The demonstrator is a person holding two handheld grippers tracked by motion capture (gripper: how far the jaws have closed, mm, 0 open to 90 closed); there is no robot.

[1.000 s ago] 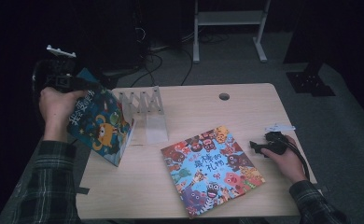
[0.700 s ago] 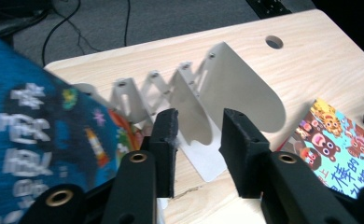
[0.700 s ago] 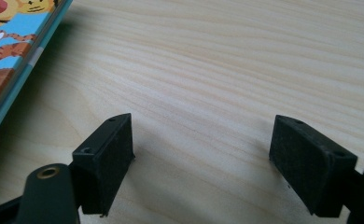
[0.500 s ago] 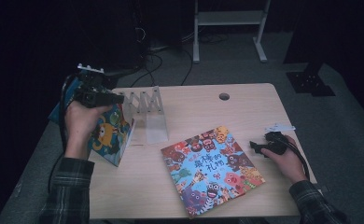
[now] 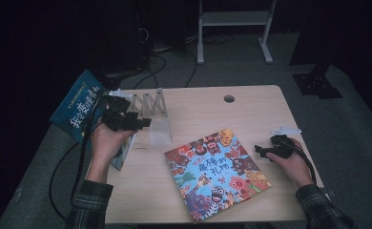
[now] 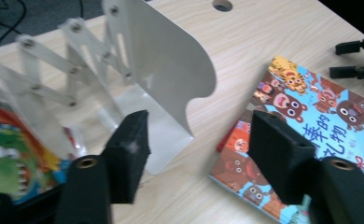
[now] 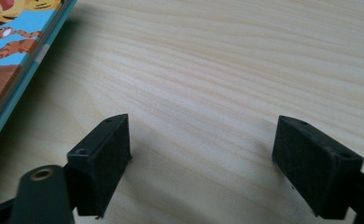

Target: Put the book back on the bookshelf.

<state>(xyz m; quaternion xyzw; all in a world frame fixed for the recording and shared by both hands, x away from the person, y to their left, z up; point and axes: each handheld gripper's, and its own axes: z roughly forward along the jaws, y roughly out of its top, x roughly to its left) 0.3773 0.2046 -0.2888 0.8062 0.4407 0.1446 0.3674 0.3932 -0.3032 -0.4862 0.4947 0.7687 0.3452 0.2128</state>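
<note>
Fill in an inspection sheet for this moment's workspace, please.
Surface: wooden table, round hole near far edge.
Job's things: blue book propped at expanding metal bookend; picture book flat mid-table.
Clutter: nothing seen.
Grippers: left gripper jaws just been opening, nothing between them; right gripper open, resting on table.
Cables: black cable trails from left gripper.
Surroundings: dark floor, white frame behind.

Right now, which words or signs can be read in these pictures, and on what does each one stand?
"最棒的礼物": large title on the cover of the colourful picture book lying flat on the table; the left gripper view shows part of it.
"我会变的更好": this is my best reading of the white title on the blue book at the table's left edge; it is blurred.
Small print above that title: too small to read.
</note>
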